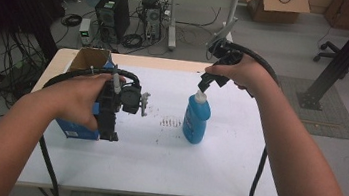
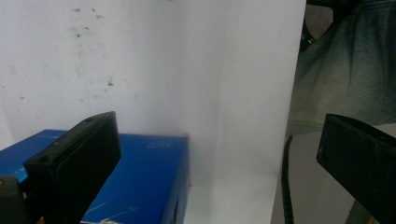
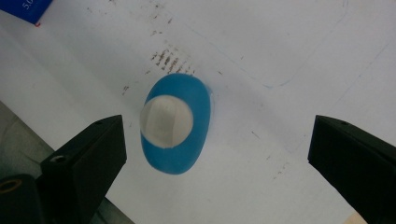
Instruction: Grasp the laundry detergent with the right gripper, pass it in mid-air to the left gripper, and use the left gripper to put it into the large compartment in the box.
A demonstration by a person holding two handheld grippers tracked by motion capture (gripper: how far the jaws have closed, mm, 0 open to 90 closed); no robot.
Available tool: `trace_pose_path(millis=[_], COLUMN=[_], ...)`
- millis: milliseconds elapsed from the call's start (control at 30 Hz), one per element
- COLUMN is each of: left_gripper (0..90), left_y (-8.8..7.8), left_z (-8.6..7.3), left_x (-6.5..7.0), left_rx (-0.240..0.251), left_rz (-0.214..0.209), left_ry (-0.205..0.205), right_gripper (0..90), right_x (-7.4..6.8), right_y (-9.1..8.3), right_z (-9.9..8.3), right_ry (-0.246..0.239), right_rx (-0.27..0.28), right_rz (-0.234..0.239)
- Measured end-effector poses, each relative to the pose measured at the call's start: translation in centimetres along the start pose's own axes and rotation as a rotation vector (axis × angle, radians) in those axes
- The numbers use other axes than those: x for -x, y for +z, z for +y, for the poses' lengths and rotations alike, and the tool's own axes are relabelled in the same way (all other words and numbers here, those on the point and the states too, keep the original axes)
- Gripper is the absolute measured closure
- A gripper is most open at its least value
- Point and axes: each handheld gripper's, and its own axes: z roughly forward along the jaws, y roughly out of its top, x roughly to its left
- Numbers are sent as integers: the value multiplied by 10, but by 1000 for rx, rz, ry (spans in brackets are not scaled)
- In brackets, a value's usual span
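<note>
Blue bottle (image 1: 196, 122) with white cap (image 1: 201, 97) stands upright on the white bench (image 1: 164, 167), right of centre, just beside a patch of brown marks (image 1: 170, 123). In the right gripper view it is seen from straight above: cap (image 3: 166, 122) sits nearer the left-hand finger (image 3: 88, 158) than the other finger (image 3: 355, 154), so the approach is off-centre.

Risk, as I judge it: the bottle is tall and narrow-footed, so if the right gripper (image 1: 210, 79) drops as aligned now, one finger meets the cap first and tips or skids the bottle before the other closes. The cap is smooth and rounded; a pinch high on it could slip off or let the bottle swing. Centring the bottle between the fingers and gripping lower on the neck would cut that risk.

Right gripper fingers: spread wide, holding nothing, hovering just above the cap; contact with the cap cannot be told from the high view, and the right gripper view shows open space on both sides.

Left gripper (image 1: 110, 133): fingers (image 2: 74, 163) also spread wide, empty, pointing down at the bench edge over the blue box (image 1: 78, 129). It is near the box's top face (image 2: 140, 177), touching or not, cannot tell. A careless drop there could knock the box. Open cardboard box (image 1: 89, 60) sits behind, well apart from the bottle.
</note>
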Motion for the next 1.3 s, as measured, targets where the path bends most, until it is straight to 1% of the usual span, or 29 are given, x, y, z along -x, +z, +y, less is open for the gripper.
trace_pose_path(millis=[33,200,233,267,367,433,467,500,633,667,700,833,1133,1200,1300], left_gripper=[2,2,2,2,2,2,2,2,2,2,2,2,2,2,2], left_y=[1,9,9,12,17,20,20,23,28,28,30,33,39,40,42], left_z=[-1,-3,-3,-4,-4,-4,-4,-4,-3,-3,-3,-4,-6,-7,-7], left_x=[1,5,5,6,7,8,8,8,10,10,10,11,12,12,12], left_rx=[1,10,10,11,18,21,21,26,18,18,11,6,0,4,2], left_rz=[-3,-2,-2,-8,-16,-17,-17,-23,-29,-29,-33,-32,-33,-33,-32], left_ry=[-5,-3,-3,-6,0,0,0,1,12,12,16,22,40,37,45], right_gripper=[44,44,44,44,45,45,45,45,44,44,44,45,47,46,46], right_x=[-1,-5,-5,-7,-7,-7,-7,-6,-6,-6,-6,-9,-15,-15,-16], right_y=[-1,-6,-6,-7,-8,-8,-8,-8,-7,-7,-6,-3,9,12,18], right_z=[-3,-19,-19,-27,-36,-42,-42,-48,-60,-60,-66,-76,-94,-98,-103], right_ry=[-3,-10,-10,-9,-20,-16,-16,-14,-14,-14,-8,-7,-11,-5,0], right_rx=[2,16,16,20,27,37,37,48,58,58,61,79,131,132,142], right_rz=[-2,-6,-6,-5,0,-1,-1,4,14,14,13,10,18,18,17])
